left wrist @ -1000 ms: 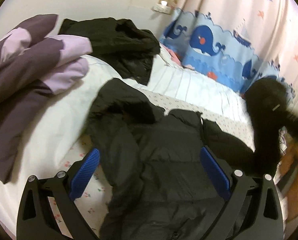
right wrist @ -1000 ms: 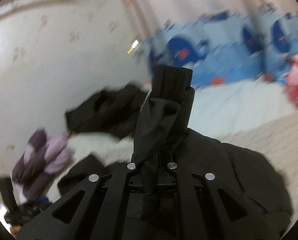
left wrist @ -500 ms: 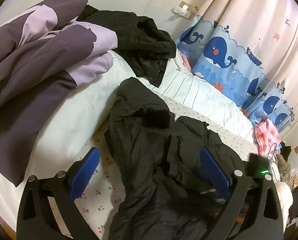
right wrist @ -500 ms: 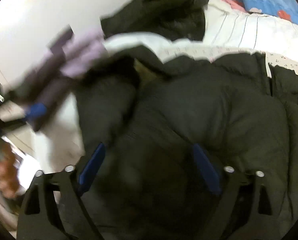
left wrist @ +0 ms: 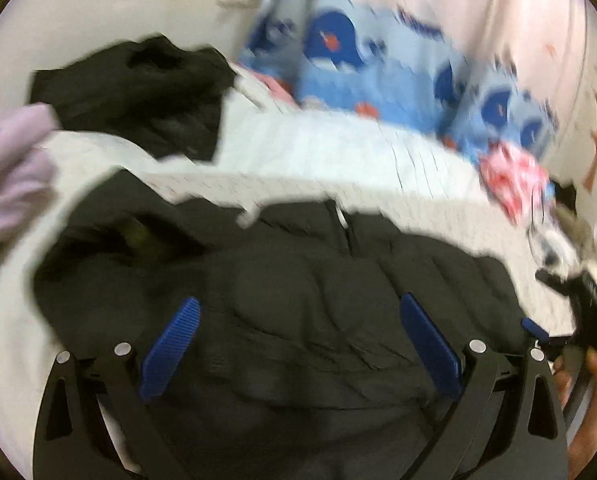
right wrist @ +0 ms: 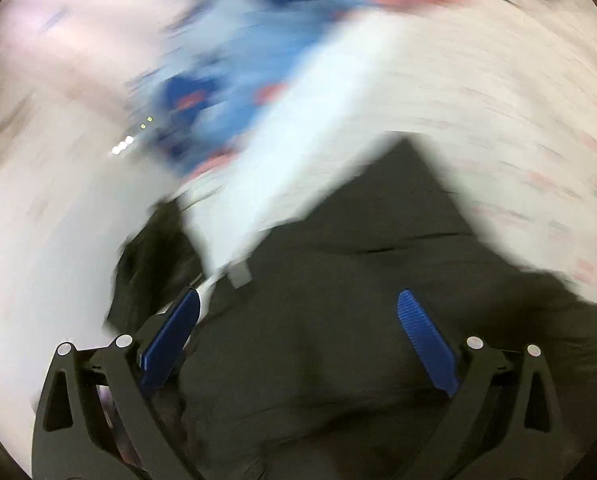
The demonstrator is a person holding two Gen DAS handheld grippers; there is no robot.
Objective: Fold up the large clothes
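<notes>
Over at the far left a lilac and purple garment (left wrist: 14, 168) lies bunched on the bed (left wrist: 338, 152), and just beyond it a second black jacket (left wrist: 146, 92) sits crumpled against the pale wall. In front of that, spread across the white, flower-printed bed cover, is the big black padded jacket (left wrist: 298, 300), its bulk lying flat with the collar end pointing toward the far side of the bed. The left gripper (left wrist: 298, 340) hangs over the middle of this jacket with its blue fingers (left wrist: 170, 344) spread wide apart, nothing caught between them, only dark fabric showing below. Behind the bed a curtain with blue whales (left wrist: 338, 52) hangs, and a pink and white cloth (left wrist: 514, 176) lies at the bed's far right end. At the right edge a bare hand (left wrist: 586, 392) grips the handle of the right gripper (right wrist: 298, 340). From that gripper's own view, badly smeared by motion, its blue fingers (right wrist: 426, 344) have just been opening and now stand wide, with no cloth pinched between them, while the black jacket (right wrist: 338, 320) lies beneath and ahead of them on the bed cover (right wrist: 498, 120).
</notes>
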